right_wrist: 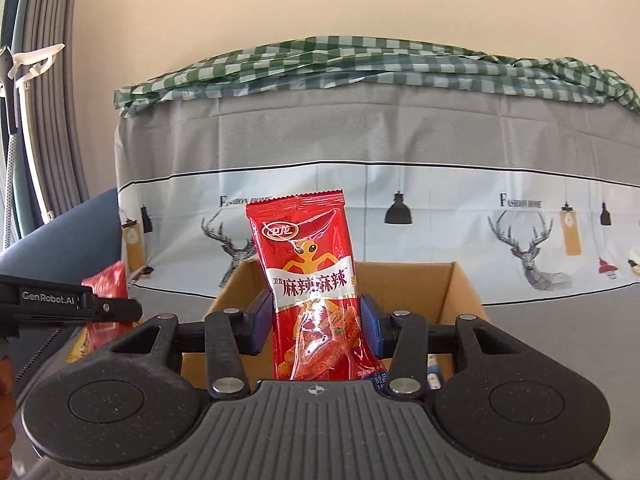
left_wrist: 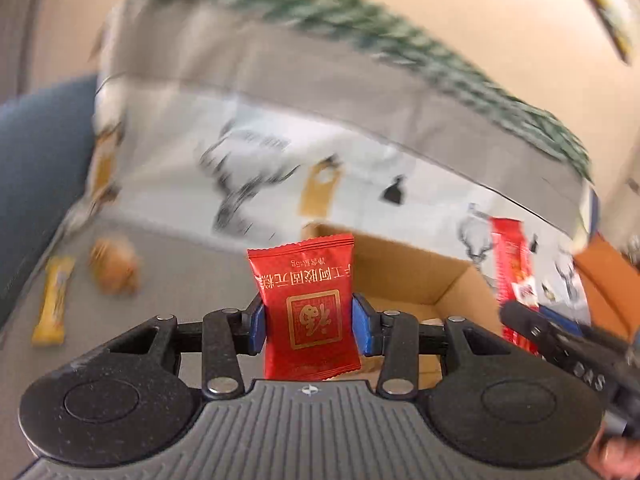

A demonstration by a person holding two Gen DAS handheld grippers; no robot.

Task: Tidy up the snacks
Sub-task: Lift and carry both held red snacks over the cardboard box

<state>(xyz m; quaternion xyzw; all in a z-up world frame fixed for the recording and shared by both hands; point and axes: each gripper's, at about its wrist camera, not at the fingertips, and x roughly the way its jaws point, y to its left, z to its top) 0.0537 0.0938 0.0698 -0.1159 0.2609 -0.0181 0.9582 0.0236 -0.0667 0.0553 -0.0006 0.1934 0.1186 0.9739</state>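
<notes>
A grey surface is carrying an open cardboard box. Left of the box, a blurred brown snack is lying on the grey, and a yellow snack bar is lying farther left of that.

Both wrist views toward shared cardboard box
</notes>
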